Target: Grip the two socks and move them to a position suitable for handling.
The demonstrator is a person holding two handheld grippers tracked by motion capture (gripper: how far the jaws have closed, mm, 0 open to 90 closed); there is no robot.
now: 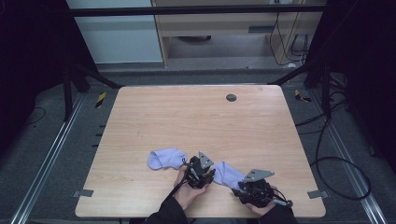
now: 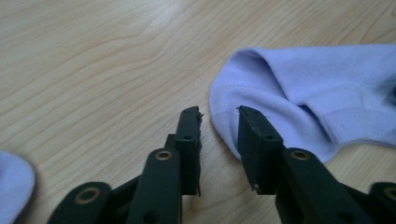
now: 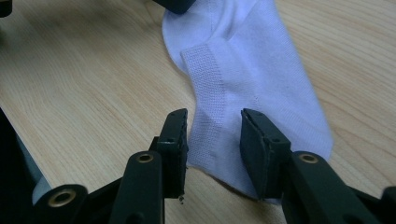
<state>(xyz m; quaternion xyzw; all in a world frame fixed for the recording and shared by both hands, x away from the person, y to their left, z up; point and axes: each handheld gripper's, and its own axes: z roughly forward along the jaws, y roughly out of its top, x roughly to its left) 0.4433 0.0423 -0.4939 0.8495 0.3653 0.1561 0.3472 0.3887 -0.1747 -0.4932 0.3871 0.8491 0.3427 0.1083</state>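
Observation:
Two lavender socks lie on the wooden table. One sock rests to the left of my left gripper; a corner of that left sock is in the left gripper view. The other sock lies flat between the two grippers. My left gripper is open, and the rounded end of this sock reaches into the gap at its right jaw. My right gripper is open astride the ribbed cuff end of the same sock, pads apart from the cloth.
A dark round grommet sits near the table's far edge. The near table edge runs just behind both hands. Cables loop on the floor to the right, and a metal frame surrounds the table.

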